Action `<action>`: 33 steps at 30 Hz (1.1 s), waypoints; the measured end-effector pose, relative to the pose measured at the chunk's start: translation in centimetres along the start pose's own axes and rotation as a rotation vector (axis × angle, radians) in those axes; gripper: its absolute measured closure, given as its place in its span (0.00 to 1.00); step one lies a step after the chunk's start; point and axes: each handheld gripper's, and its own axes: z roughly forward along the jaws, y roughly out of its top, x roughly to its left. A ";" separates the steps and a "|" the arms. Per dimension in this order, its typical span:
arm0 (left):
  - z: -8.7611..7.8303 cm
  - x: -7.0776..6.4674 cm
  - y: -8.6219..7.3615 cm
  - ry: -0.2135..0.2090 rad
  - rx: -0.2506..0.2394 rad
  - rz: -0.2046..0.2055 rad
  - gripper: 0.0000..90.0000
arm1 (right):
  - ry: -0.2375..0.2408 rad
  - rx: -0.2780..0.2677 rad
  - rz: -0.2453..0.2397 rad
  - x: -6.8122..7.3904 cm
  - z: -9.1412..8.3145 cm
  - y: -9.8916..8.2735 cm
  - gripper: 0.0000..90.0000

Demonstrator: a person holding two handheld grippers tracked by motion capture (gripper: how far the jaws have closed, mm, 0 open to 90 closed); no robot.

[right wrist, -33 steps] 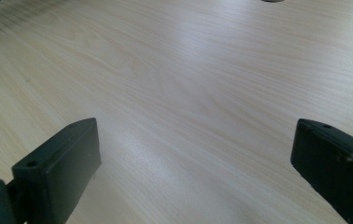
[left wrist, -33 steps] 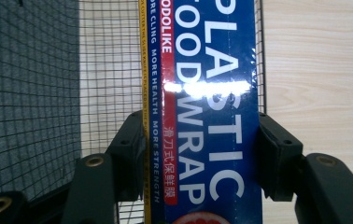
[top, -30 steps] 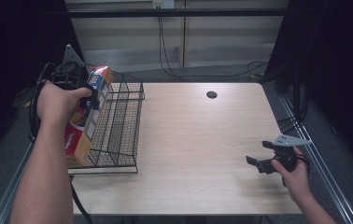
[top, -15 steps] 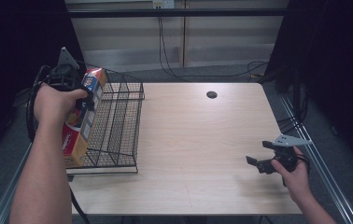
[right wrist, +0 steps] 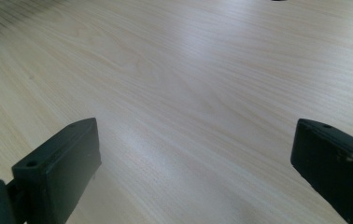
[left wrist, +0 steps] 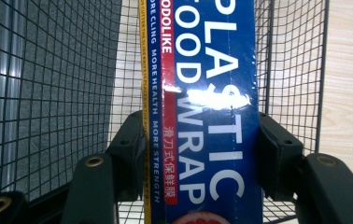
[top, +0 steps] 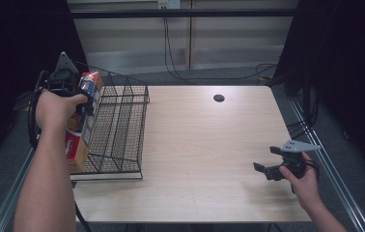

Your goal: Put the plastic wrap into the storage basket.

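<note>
While the left tool (left wrist: 202, 154) grips it, the blue plastic-wrap box (left wrist: 212, 107) shows white lettering, seemingly glare-marked.

high: above, facing forward-down | tool views: close, along jaws | shared: table (top: 204, 145)

A pale wooden table (top: 209, 145) with a round dark hole (top: 218, 98) near its far edge is set on grey carpet (top: 219, 75). Black curtains (top: 21, 43) are hung on both sides, and cables (top: 168, 38) are draped down a light panelled wall (top: 137, 38).
</note>
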 end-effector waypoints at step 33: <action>2.3 1.3 0.5 0.014 0.026 -0.039 0.48 | 0.013 0.011 -0.002 0.1 0.2 -0.1 0.01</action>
